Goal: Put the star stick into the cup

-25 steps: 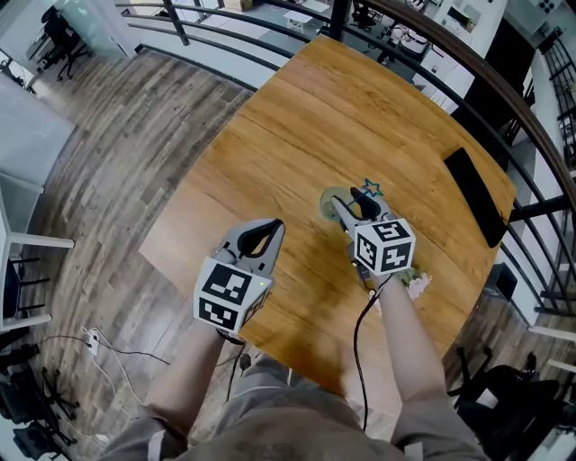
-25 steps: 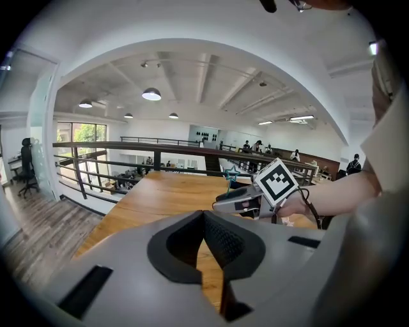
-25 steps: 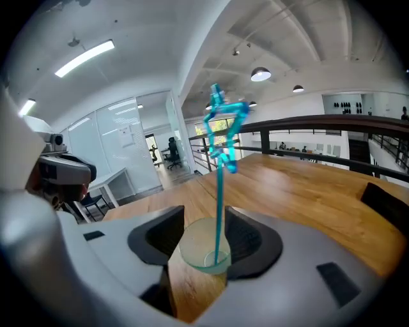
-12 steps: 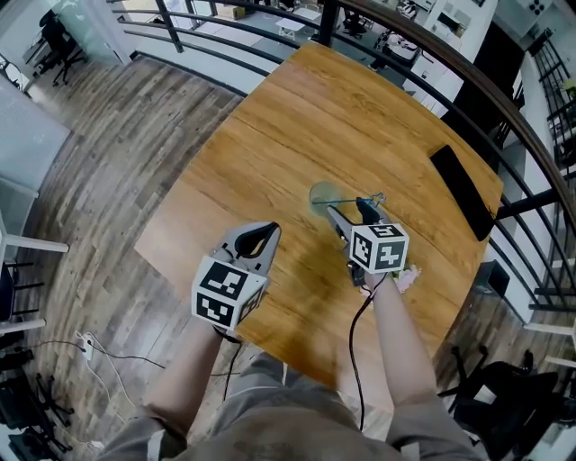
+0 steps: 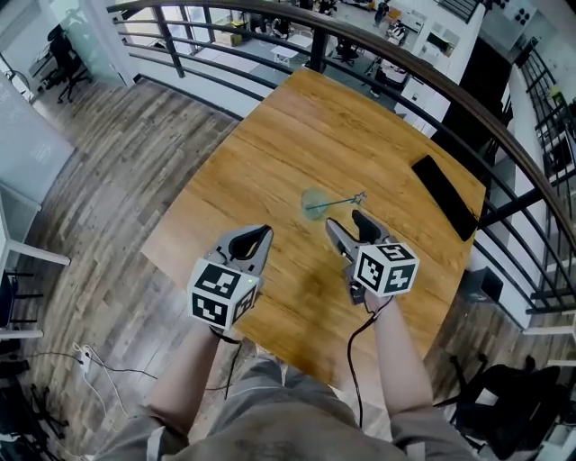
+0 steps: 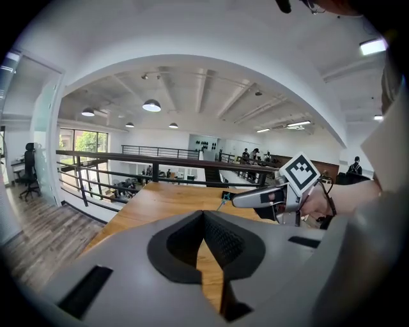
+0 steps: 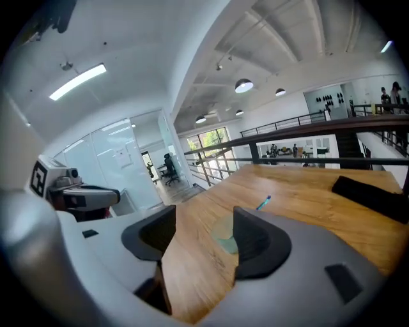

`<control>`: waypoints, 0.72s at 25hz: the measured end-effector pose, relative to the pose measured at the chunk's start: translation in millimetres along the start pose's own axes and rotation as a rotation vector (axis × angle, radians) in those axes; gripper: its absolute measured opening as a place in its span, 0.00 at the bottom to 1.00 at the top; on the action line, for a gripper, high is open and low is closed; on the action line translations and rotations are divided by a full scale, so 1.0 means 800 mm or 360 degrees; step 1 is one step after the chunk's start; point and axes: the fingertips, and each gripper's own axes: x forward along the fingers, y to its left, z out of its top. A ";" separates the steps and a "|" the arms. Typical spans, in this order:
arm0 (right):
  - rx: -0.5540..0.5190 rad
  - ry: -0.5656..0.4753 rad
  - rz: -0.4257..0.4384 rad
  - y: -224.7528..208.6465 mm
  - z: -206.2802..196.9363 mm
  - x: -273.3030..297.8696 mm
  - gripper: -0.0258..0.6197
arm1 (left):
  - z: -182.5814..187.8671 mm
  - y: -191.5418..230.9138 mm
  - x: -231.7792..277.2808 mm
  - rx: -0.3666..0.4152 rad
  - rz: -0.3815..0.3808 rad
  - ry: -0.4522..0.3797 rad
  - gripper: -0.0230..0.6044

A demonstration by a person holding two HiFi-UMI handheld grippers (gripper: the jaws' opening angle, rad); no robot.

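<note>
A clear cup (image 5: 313, 203) stands on the wooden table (image 5: 270, 153), a little beyond my right gripper (image 5: 345, 221). The teal star stick (image 5: 346, 199) rests in it, leaning to the right with its star end past the rim. My right gripper is open and holds nothing; in the right gripper view the cup (image 7: 223, 233) shows between the jaws, partly behind the right one, and the stick (image 7: 263, 202) pokes out beyond. My left gripper (image 5: 251, 239) hovers over the table's near left part, jaws pressed together on nothing. The left gripper view shows the stick (image 6: 222, 203) small, beside the right gripper (image 6: 262, 195).
A flat black object (image 5: 443, 196) lies on the table at the far right. A dark metal railing (image 5: 270, 11) runs round the table's far and right sides, with wooden floor (image 5: 108, 171) to the left. A cable (image 5: 358, 360) trails from the right gripper.
My right gripper has let go of the star stick, opened and drawn back from the cup. The stick now leans in the cup. The left gripper has hardly moved.
</note>
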 end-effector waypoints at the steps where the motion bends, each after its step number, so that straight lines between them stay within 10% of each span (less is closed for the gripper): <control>1: -0.0026 -0.0048 0.0006 0.009 0.014 -0.012 0.48 | 0.008 -0.002 -0.006 0.0012 0.0006 -0.0019 0.06; 18: -0.0411 -0.0486 0.0320 0.164 0.121 -0.213 0.19 | 0.119 -0.061 -0.114 0.0393 0.0096 -0.0313 0.06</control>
